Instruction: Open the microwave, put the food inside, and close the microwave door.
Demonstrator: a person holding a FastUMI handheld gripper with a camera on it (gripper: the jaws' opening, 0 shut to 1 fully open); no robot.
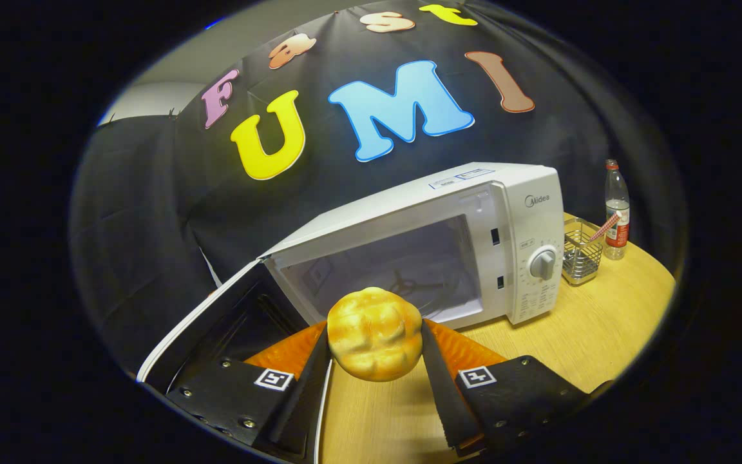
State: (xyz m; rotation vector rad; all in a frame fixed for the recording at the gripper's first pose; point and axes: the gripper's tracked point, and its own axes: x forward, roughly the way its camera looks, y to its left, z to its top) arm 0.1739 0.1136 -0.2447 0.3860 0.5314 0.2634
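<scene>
Golden bread roll [374, 333] sits pinched between both fingers of the gripper [375, 335], held above the wooden table [577, 335], just in front of the white microwave [467, 245]. Microwave door [216, 328] hangs wide open (cavity visible). Wire basket [581, 251] and bottle [616, 212] stand beside the microwave.

tongs [374, 335] clamped on bun [374, 334], held level
</scene>
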